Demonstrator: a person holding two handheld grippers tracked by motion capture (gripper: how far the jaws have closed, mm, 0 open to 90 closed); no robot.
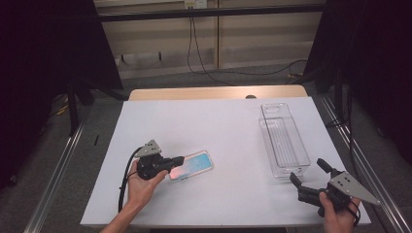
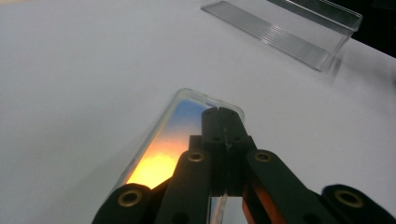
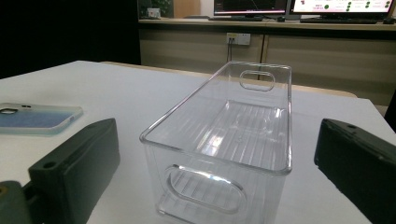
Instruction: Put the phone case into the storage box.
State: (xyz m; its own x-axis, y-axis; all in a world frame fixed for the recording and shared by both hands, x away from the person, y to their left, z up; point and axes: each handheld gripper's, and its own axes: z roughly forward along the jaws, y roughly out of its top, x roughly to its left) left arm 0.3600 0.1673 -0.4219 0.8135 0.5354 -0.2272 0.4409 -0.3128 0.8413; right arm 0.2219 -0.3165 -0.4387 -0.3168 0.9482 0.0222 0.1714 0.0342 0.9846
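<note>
A clear phone case (image 1: 193,164) with a blue-to-orange iridescent back lies flat on the white table left of centre. My left gripper (image 1: 178,160) sits at its near-left end. In the left gripper view the two black jaws are pressed together along the right rim of the phone case (image 2: 163,140), and the left gripper (image 2: 219,112) pinches that thin edge. My right gripper (image 1: 308,174) rests at the table's front right corner, open, with nothing between its jaws. Just beyond it stands a clear plastic bin (image 1: 283,141). The bin (image 3: 224,140) appears between the wide-apart jaws, with the case (image 3: 37,119) at far left.
The white table top (image 1: 218,126) has a wooden strip along its far edge. Black frames and curtains stand on both sides, and cables hang at the back wall. The bin is empty, with handle cut-outs at both ends.
</note>
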